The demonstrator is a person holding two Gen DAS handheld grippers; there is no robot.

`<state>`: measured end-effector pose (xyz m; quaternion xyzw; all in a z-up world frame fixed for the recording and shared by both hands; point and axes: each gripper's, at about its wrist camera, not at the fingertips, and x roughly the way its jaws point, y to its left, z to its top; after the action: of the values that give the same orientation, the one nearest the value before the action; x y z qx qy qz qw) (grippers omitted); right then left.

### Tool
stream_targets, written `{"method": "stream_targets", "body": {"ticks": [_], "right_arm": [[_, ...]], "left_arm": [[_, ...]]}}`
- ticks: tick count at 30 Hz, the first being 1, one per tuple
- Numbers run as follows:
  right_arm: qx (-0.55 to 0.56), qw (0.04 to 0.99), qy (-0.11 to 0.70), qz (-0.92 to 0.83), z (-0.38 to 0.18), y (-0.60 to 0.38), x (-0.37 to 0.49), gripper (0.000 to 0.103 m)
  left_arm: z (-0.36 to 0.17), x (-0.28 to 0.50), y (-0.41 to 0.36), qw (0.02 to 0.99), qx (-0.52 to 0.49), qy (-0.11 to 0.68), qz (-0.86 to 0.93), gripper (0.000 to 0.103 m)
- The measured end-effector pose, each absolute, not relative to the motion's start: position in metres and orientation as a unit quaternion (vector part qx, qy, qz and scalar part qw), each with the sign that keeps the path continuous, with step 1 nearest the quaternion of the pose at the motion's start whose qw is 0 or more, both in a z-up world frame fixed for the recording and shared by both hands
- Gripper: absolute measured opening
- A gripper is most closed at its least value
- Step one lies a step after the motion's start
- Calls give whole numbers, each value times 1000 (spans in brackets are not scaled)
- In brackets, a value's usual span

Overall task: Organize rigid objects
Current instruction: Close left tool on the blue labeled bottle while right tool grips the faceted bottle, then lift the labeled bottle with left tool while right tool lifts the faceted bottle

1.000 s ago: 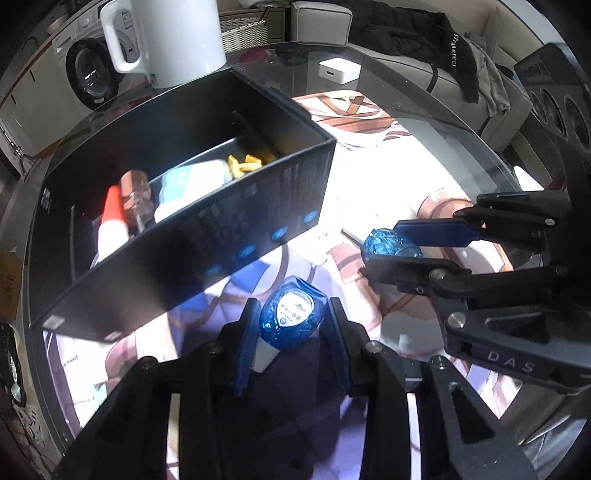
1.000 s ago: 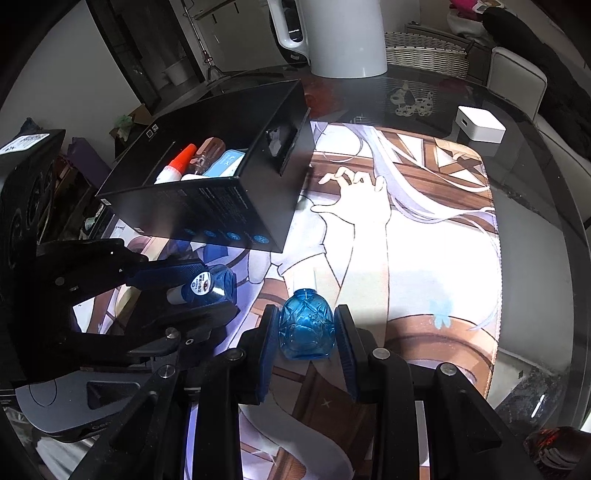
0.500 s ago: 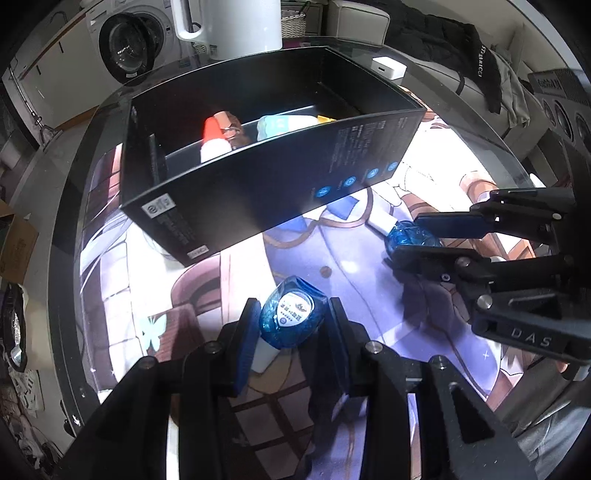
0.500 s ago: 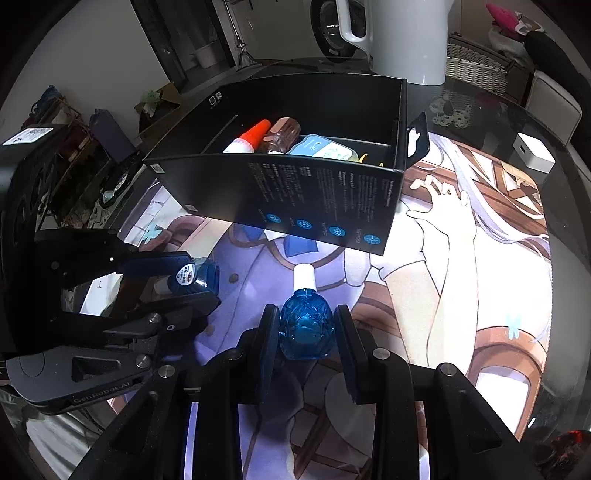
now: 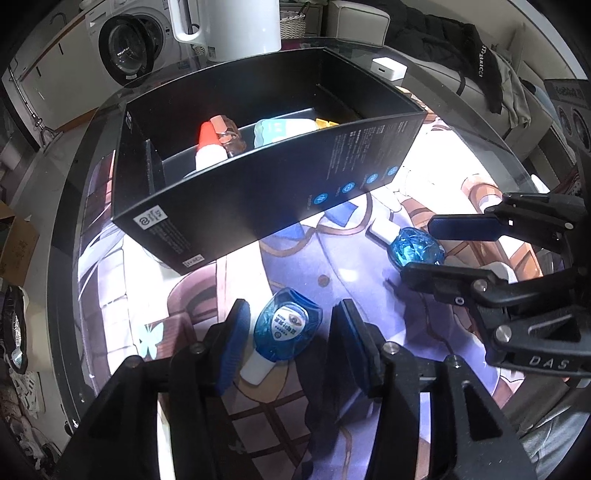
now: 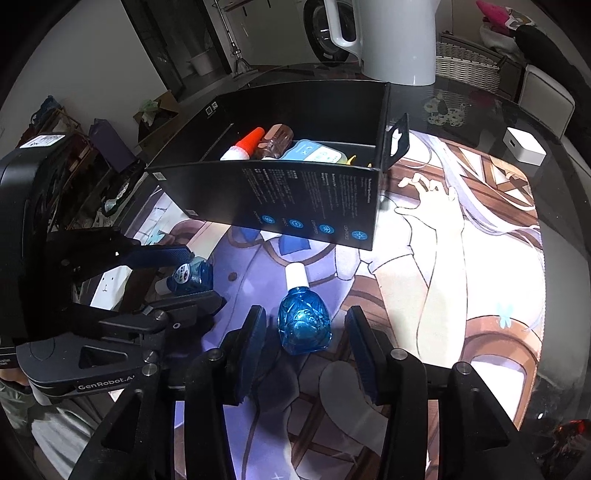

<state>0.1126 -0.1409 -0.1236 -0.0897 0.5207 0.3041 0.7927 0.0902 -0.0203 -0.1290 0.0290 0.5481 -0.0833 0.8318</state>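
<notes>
Two blue bottles with white caps lie on the printed mat in front of a black open box (image 5: pixel 258 192) (image 6: pixel 295 199). The labelled bottle (image 5: pixel 286 328) (image 6: pixel 190 277) sits between the pads of my left gripper (image 5: pixel 291 314) (image 6: pixel 203 275). Its jaws are opening, with a gap on both sides. The faceted bottle (image 6: pixel 303 325) (image 5: pixel 415 251) lies between the pads of my right gripper (image 6: pixel 306 317) (image 5: pixel 419 248), cap towards the box. Those jaws are opening too and are clear of it. Both grippers point steeply down, side by side.
Inside the box are an orange-capped tube (image 5: pixel 208 144), a brown bottle (image 6: pixel 279 142) and a pale blue pack (image 5: pixel 280 131). A white jug (image 5: pixel 236 26) stands behind the box. A small white cube (image 6: pixel 524 144) sits at the far right of the round glass table.
Both grippers were shut on their bottles and shifted along the front of the box. Now both pairs of jaws have spread and the bottles lie loose on the mat.
</notes>
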Motion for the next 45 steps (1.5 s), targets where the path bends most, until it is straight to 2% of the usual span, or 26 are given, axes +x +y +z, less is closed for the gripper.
{"method": "stream_targets", "body": {"ticks": [8, 9, 11, 12, 13, 25, 33, 45], "right_arm": [[-126, 788, 518, 308, -129, -126, 103, 46], [-128, 788, 518, 309, -129, -125, 103, 46], [-131, 788, 519, 306, -129, -125, 101, 43], [-133, 788, 518, 303, -130, -124, 102, 38], [-137, 790, 518, 300, -130, -124, 102, 31], [-132, 797, 508, 299, -124, -130, 105, 31], [-122, 838, 429, 316, -86, -135, 88, 31], [-100, 902, 273, 320, -20, -144, 55, 31]], "left_arm": [[-130, 90, -23, 833, 40, 547, -79, 49], [-130, 90, -24, 832, 41, 548, -79, 48], [-129, 90, -26, 830, 41, 549, -84, 37], [-128, 89, -27, 830, 45, 550, -86, 34], [-128, 89, -28, 829, 48, 551, -85, 34], [-112, 85, -22, 849, 36, 521, -84, 34], [-77, 73, -28, 891, 55, 441, -92, 34], [-22, 59, -19, 951, 20, 297, -85, 34]]}}
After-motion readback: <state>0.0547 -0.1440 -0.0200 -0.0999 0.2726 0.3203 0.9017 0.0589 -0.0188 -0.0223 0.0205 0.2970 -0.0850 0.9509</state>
